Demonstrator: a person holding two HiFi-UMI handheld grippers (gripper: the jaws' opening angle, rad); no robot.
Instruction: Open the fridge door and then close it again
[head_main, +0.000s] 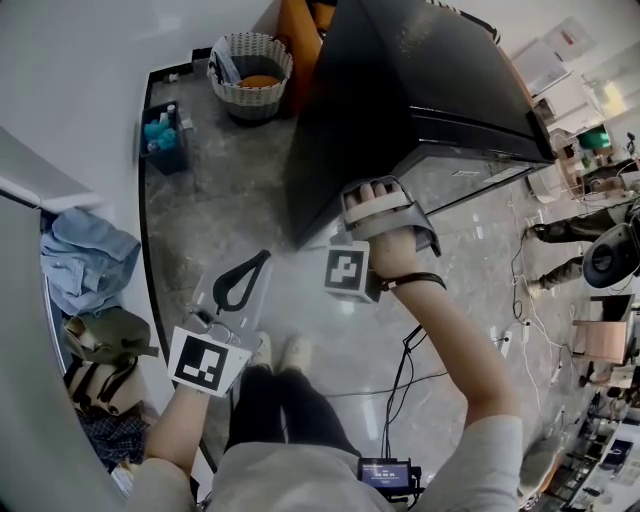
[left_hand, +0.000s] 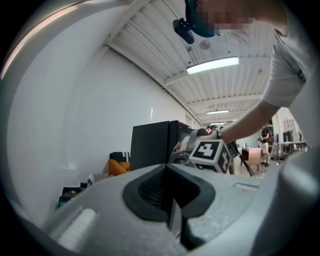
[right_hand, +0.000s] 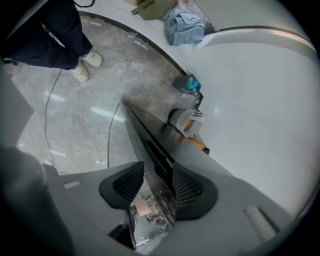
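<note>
The black fridge stands ahead on the grey floor; its glass-fronted door faces right. My right gripper is at the door's near edge. In the right gripper view its jaws stand wide astride that door edge, with the reflective glass by the left pad and the dark handle slot by the right pad; I see no pad pressing. Whether the door is ajar I cannot tell. My left gripper hangs low at the left, away from the fridge, its pads closed together on nothing.
A woven basket and a dark crate of blue bottles sit by the white wall behind the fridge. Clothes and a bag lie at the left. A cable trails over the floor. Another person stands at right.
</note>
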